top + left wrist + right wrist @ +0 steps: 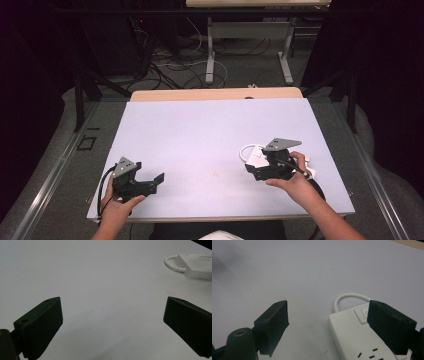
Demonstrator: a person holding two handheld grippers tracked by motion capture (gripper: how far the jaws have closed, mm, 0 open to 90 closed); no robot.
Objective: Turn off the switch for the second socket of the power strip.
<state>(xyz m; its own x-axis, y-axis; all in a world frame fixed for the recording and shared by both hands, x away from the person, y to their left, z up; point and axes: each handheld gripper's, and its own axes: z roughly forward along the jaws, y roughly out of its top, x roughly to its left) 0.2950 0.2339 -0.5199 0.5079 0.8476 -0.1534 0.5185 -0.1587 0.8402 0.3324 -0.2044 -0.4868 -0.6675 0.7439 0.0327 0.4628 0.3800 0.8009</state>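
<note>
1. Right hand-held gripper (252, 167) has its jaws wide apart, hovering right over the end of the white power strip (357, 337), nothing pinched yet. Left hand-held gripper (159, 178) is also wide open with nothing in it, sitting well apart on the near-left of the counter (200, 130).
2. Power strip lies flat on the near-right part of the counter, with its short white cord (348, 297) looping out of the end.
3. Handling guess: rigid plastic body, fairly light, smooth so it could slip a bit. I'd grab it across the narrow width of the body, not by the floppy cord.
4. Right gripper view gets you the socket holes and a switch at the cord end, which the high view can't make out. Left gripper view catches the strip far off at the top right, while the high view gives the whole layout and both hands.
</note>
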